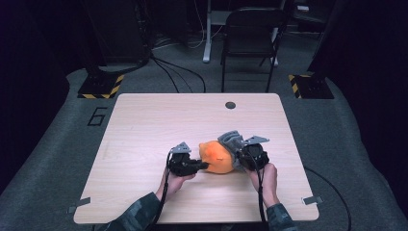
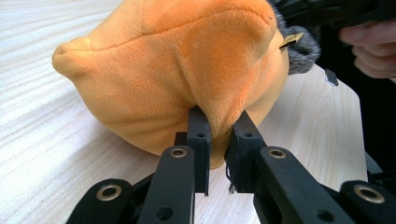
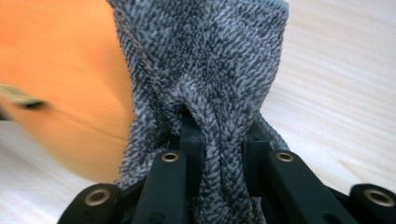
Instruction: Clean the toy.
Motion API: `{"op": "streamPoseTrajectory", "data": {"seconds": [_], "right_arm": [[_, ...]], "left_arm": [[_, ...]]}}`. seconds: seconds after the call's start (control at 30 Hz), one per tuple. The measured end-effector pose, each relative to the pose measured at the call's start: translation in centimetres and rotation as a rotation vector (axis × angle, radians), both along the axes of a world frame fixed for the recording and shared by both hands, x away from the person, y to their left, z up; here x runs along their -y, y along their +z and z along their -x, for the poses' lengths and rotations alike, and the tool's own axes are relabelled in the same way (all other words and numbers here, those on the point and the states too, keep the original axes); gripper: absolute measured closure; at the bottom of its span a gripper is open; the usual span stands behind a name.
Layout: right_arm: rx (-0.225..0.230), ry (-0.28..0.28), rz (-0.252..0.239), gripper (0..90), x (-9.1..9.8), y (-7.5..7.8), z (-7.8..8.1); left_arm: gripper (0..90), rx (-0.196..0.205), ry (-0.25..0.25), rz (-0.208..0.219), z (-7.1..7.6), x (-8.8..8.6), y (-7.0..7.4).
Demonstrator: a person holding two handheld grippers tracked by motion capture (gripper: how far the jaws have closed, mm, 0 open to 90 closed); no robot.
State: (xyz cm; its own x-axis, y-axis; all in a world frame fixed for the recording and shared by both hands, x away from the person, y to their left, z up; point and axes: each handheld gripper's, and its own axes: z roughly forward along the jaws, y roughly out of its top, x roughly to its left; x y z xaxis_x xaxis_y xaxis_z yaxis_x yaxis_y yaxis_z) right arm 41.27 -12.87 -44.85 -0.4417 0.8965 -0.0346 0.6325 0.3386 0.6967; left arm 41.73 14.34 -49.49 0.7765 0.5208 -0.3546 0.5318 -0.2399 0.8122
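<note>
Orange plush (image 1: 217, 157) between both | left hand-held gripper (image 1: 202, 165) pinches it | right hand-held gripper (image 1: 236, 156) pinches grey knit (image 1: 229, 141)

The left gripper (image 1: 202, 165) is held at seven o'clock, jaws clamped; the right gripper (image 1: 236, 156) at five o'clock, likewise clamped.

A plush toy (image 1: 217, 157) lies on the table (image 1: 144, 125), toward its near edge, a knitted cloth (image 1: 232, 142) against its right side; the left tongs (image 1: 204, 165) sit to its left, the right tongs (image 1: 237, 158) to its right; a chair (image 1: 252, 33) stands behind the table
</note>
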Motion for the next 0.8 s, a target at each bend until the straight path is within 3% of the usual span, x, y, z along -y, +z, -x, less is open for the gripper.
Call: {"op": "streamPoseTrajectory", "data": {"seconds": [0.37,0.4,0.5,0.53,0.6,0.63,0.67,0.7,0.73,0.8], "right_arm": [[-0.134,-0.068,0.048,76.0,1.9,-4.6,-2.4],[-0.143,-0.071,0.031,76.0,2.2,-5.0,-2.5],[-0.146,-0.079,0.028,76.0,2.4,-4.8,-2.5],[-0.139,-0.074,0.046,76.1,2.4,-4.6,-2.5],[-0.094,-0.090,0.033,76.3,2.9,-2.8,-2.1],[-0.094,-0.090,0.033,76.3,2.9,-2.8,-2.1],[-0.035,-0.108,-0.012,76.4,3.1,-0.3,-1.1],[-0.035,-0.108,-0.012,76.4,3.1,-0.3,-1.1],[0.033,-0.087,-0.048,76.5,2.7,2.1,0.1],[0.090,-0.036,-0.050,76.5,1.6,4.0,1.2]], "left_arm": [[80.9,0.002,0.002,0.004,-0.1,-0.2,-0.1],[80.9,0.000,0.003,0.004,-0.1,-0.2,-0.1],[80.9,0.000,0.002,0.004,-0.1,-0.2,-0.1],[80.9,0.003,0.001,0.004,-0.1,-0.2,-0.1],[80.8,0.004,0.002,0.004,-0.1,-0.2,-0.1],[80.7,0.004,0.002,0.004,-0.1,-0.2,-0.1],[80.7,0.006,0.002,0.003,-0.1,-0.2,-0.1],[80.7,0.006,0.002,0.003,-0.1,-0.2,-0.1],[80.6,0.010,0.003,-0.002,-0.1,-0.2,-0.1],[80.5,0.010,0.004,-0.003,-0.1,-0.1,-0.1]]}}
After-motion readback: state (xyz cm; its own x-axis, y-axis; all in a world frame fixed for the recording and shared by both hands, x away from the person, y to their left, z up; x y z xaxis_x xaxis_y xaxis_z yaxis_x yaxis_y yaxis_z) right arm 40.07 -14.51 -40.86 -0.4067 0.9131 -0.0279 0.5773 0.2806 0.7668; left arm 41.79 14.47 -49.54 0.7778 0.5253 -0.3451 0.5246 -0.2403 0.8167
